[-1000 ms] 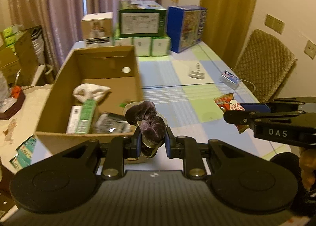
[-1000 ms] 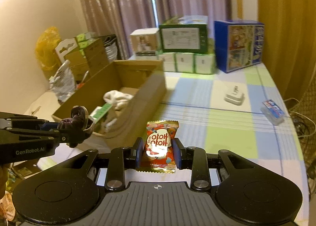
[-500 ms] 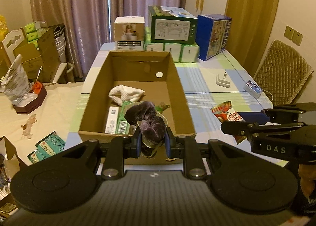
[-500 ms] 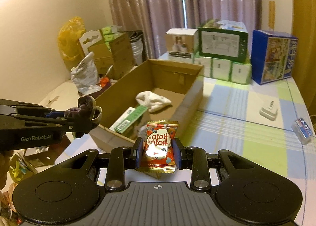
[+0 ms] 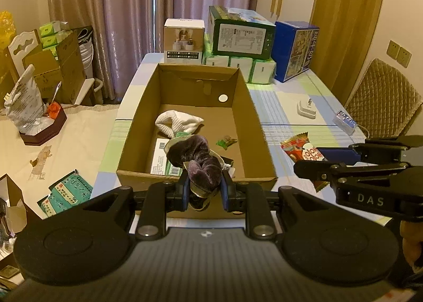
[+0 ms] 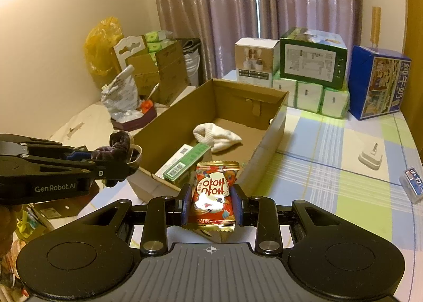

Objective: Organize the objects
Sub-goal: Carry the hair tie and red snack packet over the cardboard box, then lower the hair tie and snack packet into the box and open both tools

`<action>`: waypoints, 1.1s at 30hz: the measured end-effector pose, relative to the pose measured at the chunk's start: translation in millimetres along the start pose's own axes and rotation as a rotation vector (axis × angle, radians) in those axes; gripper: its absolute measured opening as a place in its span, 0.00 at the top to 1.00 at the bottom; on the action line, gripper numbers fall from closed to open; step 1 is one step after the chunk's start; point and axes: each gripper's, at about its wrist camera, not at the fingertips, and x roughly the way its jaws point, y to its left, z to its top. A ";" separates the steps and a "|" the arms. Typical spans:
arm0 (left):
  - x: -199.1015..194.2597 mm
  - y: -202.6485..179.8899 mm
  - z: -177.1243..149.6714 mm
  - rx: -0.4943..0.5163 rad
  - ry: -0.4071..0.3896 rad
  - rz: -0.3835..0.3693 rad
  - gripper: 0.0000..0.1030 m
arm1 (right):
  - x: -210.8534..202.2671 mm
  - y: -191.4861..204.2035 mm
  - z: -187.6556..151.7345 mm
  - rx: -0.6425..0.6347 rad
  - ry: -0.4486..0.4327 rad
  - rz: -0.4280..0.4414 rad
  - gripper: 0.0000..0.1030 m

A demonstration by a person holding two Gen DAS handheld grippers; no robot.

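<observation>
Over the near end of the cardboard box (image 5: 253, 127) both grippers sit higher and further back than a second ago — from the left wrist view the whole box interior now shows, where earlier only its near left part was framed. The box contents look unmoved: white cloth (image 5: 177, 122), green-and-white carton (image 5: 161, 160), small green wrapper (image 5: 225, 141).

Left gripper (image 5: 205, 189): jaws narrow, clamped on a dark purple velvet scrunchie (image 5: 197, 158) that bulges up and forward between the blue pads; a scrap of pale paper or card is caught with it. It hangs above the box's near wall, not yet inside. From the right wrist view the same gripper (image 6: 127, 162) reaches in level from the left, scrunchie (image 6: 116, 147) at its tip, just outside the box's near left corner.

Right gripper (image 6: 210, 208): jaws narrow, gripping a red snack packet (image 6: 212, 193) with gold crimped ends and white lettering, held upright, face to the camera. It is above the checked tablecloth (image 6: 343, 185), just beside the box's near right corner. In the left wrist view this gripper (image 5: 314, 159) comes in level from the right, packet (image 5: 301, 147) tilted, outside the box's right wall.

A white charger (image 5: 306, 109) and a small blue pack (image 5: 346, 121) lie on the cloth, well apart from both grippers.
</observation>
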 end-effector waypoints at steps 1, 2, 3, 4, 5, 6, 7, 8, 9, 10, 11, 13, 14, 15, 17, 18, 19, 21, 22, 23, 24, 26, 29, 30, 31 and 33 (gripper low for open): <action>1.5 2.1 0.9 0.003 0.001 0.003 0.82 | 2.2 0.2 1.5 0.000 0.002 0.001 0.72; 3.0 4.0 2.0 0.005 0.003 0.004 0.82 | 5.3 -0.1 3.4 0.001 0.004 0.004 0.72; 4.7 6.3 3.5 0.005 0.005 0.005 0.82 | 7.3 0.1 4.7 0.002 0.005 0.005 0.72; 6.7 8.6 5.4 0.005 0.006 0.004 0.82 | 10.0 -0.1 6.9 0.002 0.006 0.008 0.72; 8.8 10.8 7.6 0.005 0.006 0.005 0.82 | 13.4 -0.3 9.6 0.003 0.008 0.011 0.72; 11.2 12.7 10.1 0.008 0.007 0.007 0.82 | 16.9 -0.4 12.6 0.003 0.009 0.014 0.72; 14.2 14.9 13.7 0.013 0.008 0.008 0.82 | 20.3 -0.4 15.9 0.002 0.009 0.016 0.72; 16.6 17.0 16.5 0.016 0.007 0.008 0.82 | 23.9 -0.5 19.4 0.001 0.009 0.017 0.72; 19.5 19.3 20.8 0.020 0.008 0.006 0.82 | 28.1 -0.7 23.5 0.000 0.009 0.018 0.72; 22.6 21.7 24.9 0.025 0.009 0.004 0.82 | 32.2 -1.2 27.4 -0.001 0.007 0.019 0.72; 25.9 24.2 28.6 0.029 0.010 0.004 0.82 | 36.0 -1.8 30.6 0.000 0.007 0.020 0.72; 34.1 28.8 37.0 0.042 0.017 0.007 0.82 | 44.9 -4.1 38.2 0.007 0.007 0.019 0.72; 38.9 31.2 41.8 0.047 0.023 0.006 0.81 | 49.4 -5.7 41.9 0.010 0.007 0.018 0.72; 43.4 33.2 45.7 0.049 0.028 0.005 0.81 | 53.7 -6.8 45.6 0.012 0.008 0.015 0.72; 53.1 37.4 53.4 0.057 0.037 0.003 0.81 | 61.4 -9.7 51.3 0.016 0.009 0.009 0.72; 58.2 38.6 56.5 0.062 0.041 0.004 0.81 | 66.2 -11.6 53.7 0.021 0.012 0.007 0.72; 63.7 39.6 59.5 0.068 0.045 0.004 0.81 | 70.4 -13.5 55.9 0.027 0.015 0.005 0.72; 74.5 41.8 64.4 0.071 0.057 -0.007 0.81 | 78.0 -16.9 59.2 0.037 0.019 0.002 0.72; 79.5 43.0 66.8 0.069 0.063 -0.012 0.81 | 81.9 -18.5 60.7 0.042 0.021 0.001 0.72; 84.5 44.3 69.0 0.067 0.068 -0.016 0.81 | 85.7 -20.0 62.3 0.046 0.024 -0.001 0.72; 89.2 45.4 71.2 0.067 0.072 -0.017 0.81 | 89.7 -21.8 63.9 0.051 0.027 -0.004 0.72; 97.7 46.9 75.6 0.074 0.078 -0.015 0.81 | 96.1 -24.8 66.4 0.058 0.030 -0.006 0.72; 109.6 47.0 82.2 0.080 0.089 -0.019 0.81 | 103.8 -29.1 69.3 0.063 0.033 -0.011 0.72; 113.5 46.5 84.3 0.086 0.091 -0.017 0.81 | 106.0 -30.9 70.1 0.066 0.033 -0.012 0.72; 116.7 45.4 86.1 0.095 0.092 -0.016 0.81 | 107.8 -32.6 70.8 0.069 0.033 -0.014 0.72; 123.7 43.6 89.5 0.107 0.094 -0.018 0.80 | 110.8 -35.0 71.6 0.075 0.033 -0.016 0.72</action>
